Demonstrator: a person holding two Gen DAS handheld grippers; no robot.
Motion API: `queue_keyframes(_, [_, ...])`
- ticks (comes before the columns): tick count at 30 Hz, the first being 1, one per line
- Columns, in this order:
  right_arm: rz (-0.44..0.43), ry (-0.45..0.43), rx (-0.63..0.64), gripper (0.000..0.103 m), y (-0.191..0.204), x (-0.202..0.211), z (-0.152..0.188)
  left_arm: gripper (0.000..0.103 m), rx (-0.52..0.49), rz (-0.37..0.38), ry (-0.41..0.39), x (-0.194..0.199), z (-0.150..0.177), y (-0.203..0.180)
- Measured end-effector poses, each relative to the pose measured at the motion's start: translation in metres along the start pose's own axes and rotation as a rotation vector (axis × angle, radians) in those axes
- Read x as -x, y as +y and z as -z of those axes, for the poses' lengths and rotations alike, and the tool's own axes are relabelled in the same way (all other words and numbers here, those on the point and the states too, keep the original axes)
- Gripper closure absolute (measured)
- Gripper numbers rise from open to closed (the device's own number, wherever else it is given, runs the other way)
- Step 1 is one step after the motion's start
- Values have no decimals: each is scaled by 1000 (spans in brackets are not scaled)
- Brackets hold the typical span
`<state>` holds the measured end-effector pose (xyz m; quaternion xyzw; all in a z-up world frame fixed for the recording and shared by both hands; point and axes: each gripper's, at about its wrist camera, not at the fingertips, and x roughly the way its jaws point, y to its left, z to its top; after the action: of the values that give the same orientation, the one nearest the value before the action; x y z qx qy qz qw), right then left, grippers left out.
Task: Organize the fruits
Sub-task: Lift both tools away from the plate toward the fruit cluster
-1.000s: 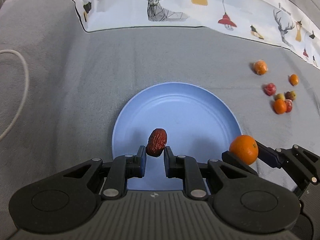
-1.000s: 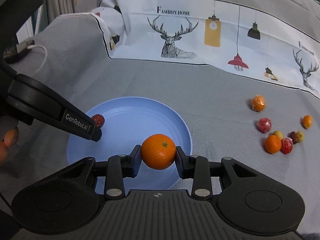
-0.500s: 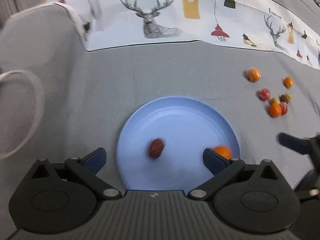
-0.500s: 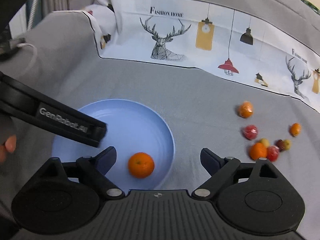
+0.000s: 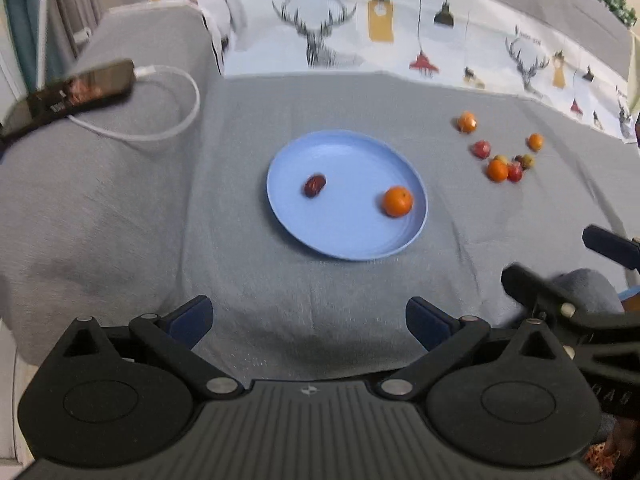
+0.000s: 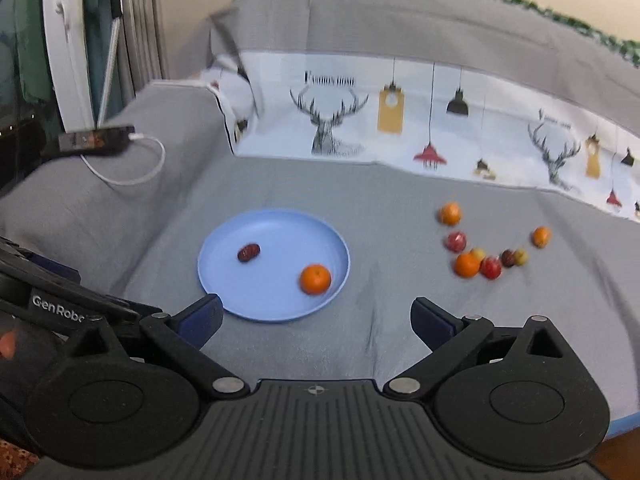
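Two fruits lie on the blue plate (image 5: pixel 344 240): 1 dark red date (image 5: pixel 315 185), wrinkled and oval, on the left part, and 1 orange (image 5: pixel 397 201), round w/ a small green stem dot, near the right rim. They are well apart from each other. The plate is round, smooth, w/ a shallow raised rim; it looks like plastic.

To the right of the plate, on the grey cloth (image 5: pixel 248 128), is a loose group of small fruits (image 6: pixel 486 258), approx. 8 pcs: 3 orange ones, 2 red glossy ones, and 2 or 3 small yellowish/dark ones that are too blurred to count surely. One orange (image 6: pixel 450 213) lies alone at the far side, one more (image 6: pixel 541 236) alone at the right; the others touch or almost touch in a cluster.

The cloth is grey and woven, w/ soft folds. Behind it is a white printed cloth (image 6: pixel 400 128) w/ deer heads and hanging lamps. At the left, 1 dark phone (image 5: pixel 76 90) w/ 1 white cable (image 5: pixel 176 120) in a loop.

Left gripper (image 5: pixel 308 320): fingers wide apart, nothing between, above the cloth on the near side of the plate. Right gripper (image 6: pixel 316 322): fingers also wide apart, holding nothing, near the plate's front rim. Finger pads are dark blue, bodies black plastic.
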<state>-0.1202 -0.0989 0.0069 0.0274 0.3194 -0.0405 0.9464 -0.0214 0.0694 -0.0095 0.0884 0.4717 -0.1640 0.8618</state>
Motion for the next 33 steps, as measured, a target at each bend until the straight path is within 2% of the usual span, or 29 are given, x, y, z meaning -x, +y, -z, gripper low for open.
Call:
queue_keyframes(11, [15, -117, 22, 1, 3, 54, 10, 0, 5, -22, -114, 54, 17, -8])
queue_keyframes(17, [14, -153, 40, 1, 6, 72, 11, 0, 25, -16, -129, 65, 22, -9])
queue_keyframes(28, [17, -174, 57, 1, 11, 79, 12, 0, 14, -15, -173, 78, 24, -10])
queue_keyframes(33, [5, -149, 34, 1, 6, 72, 12, 0, 36, -31, -161, 75, 22, -6])
